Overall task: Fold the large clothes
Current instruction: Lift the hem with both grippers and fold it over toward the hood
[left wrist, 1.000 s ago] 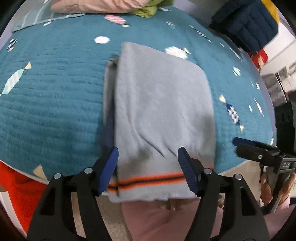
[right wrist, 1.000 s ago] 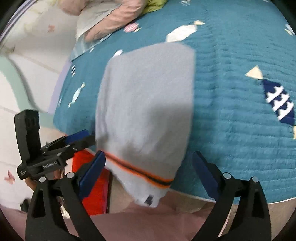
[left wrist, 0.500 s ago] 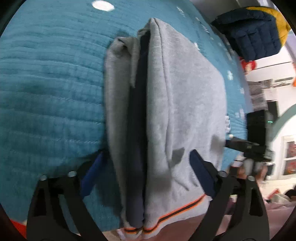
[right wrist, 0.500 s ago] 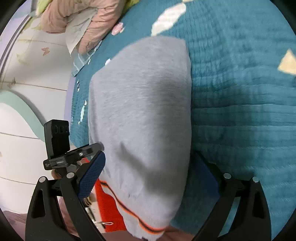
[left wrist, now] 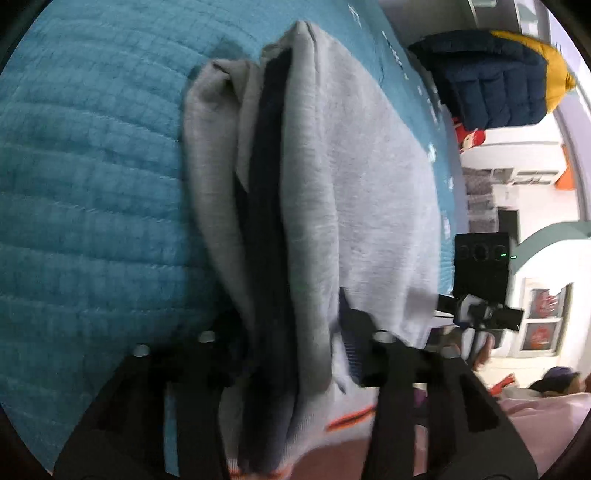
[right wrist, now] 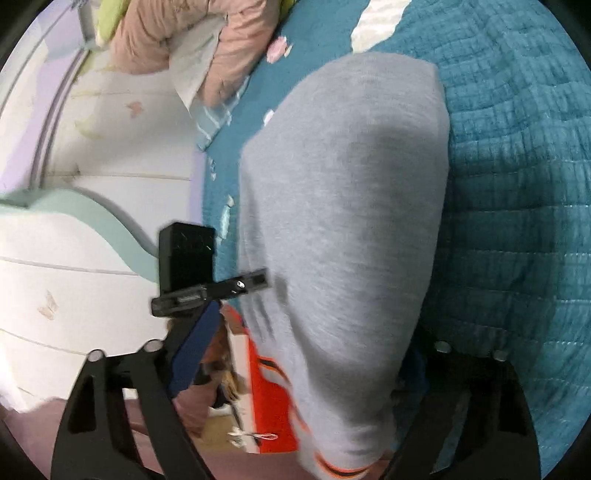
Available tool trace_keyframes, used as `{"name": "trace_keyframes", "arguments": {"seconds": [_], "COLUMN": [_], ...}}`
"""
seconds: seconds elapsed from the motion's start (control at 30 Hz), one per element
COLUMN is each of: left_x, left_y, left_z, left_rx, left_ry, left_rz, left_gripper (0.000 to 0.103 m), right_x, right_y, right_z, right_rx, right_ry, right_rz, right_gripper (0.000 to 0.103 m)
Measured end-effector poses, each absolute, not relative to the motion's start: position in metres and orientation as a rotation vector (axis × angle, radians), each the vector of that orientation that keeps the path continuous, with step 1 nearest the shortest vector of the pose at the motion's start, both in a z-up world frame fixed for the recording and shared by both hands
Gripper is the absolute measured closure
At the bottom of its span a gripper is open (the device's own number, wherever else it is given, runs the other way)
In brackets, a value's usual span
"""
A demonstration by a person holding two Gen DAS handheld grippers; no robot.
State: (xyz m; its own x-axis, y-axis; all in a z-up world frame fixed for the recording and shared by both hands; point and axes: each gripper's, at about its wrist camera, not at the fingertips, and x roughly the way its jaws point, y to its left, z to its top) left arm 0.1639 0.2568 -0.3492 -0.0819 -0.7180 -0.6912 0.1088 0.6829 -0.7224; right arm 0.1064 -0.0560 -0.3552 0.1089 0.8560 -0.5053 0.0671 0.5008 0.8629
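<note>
Locating the garment first: where did it lie? (Reader)

The folded grey sweater (left wrist: 369,184) lay on the teal quilted bed cover (left wrist: 92,184). In the left wrist view it ran from 6 o'clock up to 12 o'clock, its stacked layers and a dark navy inner layer showing along the 9 o'clock side. The orange-striped hem hung at 6 o'clock, past the bed's edge. (Legend)

How did the left hand-held gripper (left wrist: 288,332) stand? (Reader)

Its jaws had just been closing and were clamped on the sweater's layered edge near the hem, the cloth bunched between the two fingers. (Legend)

And the right hand-held gripper (right wrist: 306,347)? (Reader)

Its jaws had also just been closing, yet they stood apart. The sweater's opposite edge lay between them. The blue pad at 8 o'clock was clear of the cloth, while the finger at 4 o'clock was partly covered by it. (Legend)

What else appeared? (Reader)

A navy and yellow padded jacket (left wrist: 491,77) sat at 2 o'clock in the left wrist view. A pink padded garment (right wrist: 177,33) lay at 11 o'clock in the right wrist view. (Legend)
</note>
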Motion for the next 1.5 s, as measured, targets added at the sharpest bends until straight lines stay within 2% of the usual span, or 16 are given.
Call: {"name": "trace_keyframes", "arguments": {"seconds": [0.03,0.07,0.1,0.13,0.2,0.27,0.4,0.63,1.07,1.5], "left_x": [0.163,0.162,0.160,0.157,0.151,0.151,0.143,0.139,0.174,0.228], "left_y": [0.245,0.232,0.214,0.201,0.192,0.195,0.206,0.201,0.203,0.210], "left_z": [-0.347,-0.342,-0.336,-0.333,-0.330,-0.327,-0.314,-0.294,-0.238,-0.193], "left_rx": [-0.511,-0.482,-0.394,-0.297,-0.248,-0.264,-0.246,-0.175,-0.106,-0.117], "left_ry": [1.497,1.479,1.470,1.449,1.425,1.414,1.367,1.329,1.257,1.182], "left_rz": [-0.749,-0.785,-0.776,-0.721,-0.664,-0.621,-0.534,-0.518,-0.568,-0.401], "left_gripper": [0.025,0.013,0.005,0.005,0.005,0.013,0.050,0.063,0.065,0.065], "right_x": [0.107,0.106,0.106,0.106,0.103,0.100,0.097,0.084,0.103,0.176], "right_y": [-0.046,-0.040,-0.033,-0.028,-0.032,-0.027,-0.010,0.013,0.012,0.026], "right_z": [-0.370,-0.371,-0.365,-0.359,-0.359,-0.353,-0.331,-0.300,-0.252,-0.219], "right_rx": [0.909,0.843,0.758,0.678,0.707,0.673,0.553,0.452,0.438,0.315], "right_ry": [1.412,1.410,1.401,1.393,1.384,1.359,1.305,1.227,1.116,1.054], "right_rz": [0.702,0.651,0.637,0.609,0.570,0.519,0.399,0.283,0.234,0.452], "right_gripper": [0.035,0.039,0.044,0.052,0.058,0.061,0.065,0.073,0.075,0.076]}}
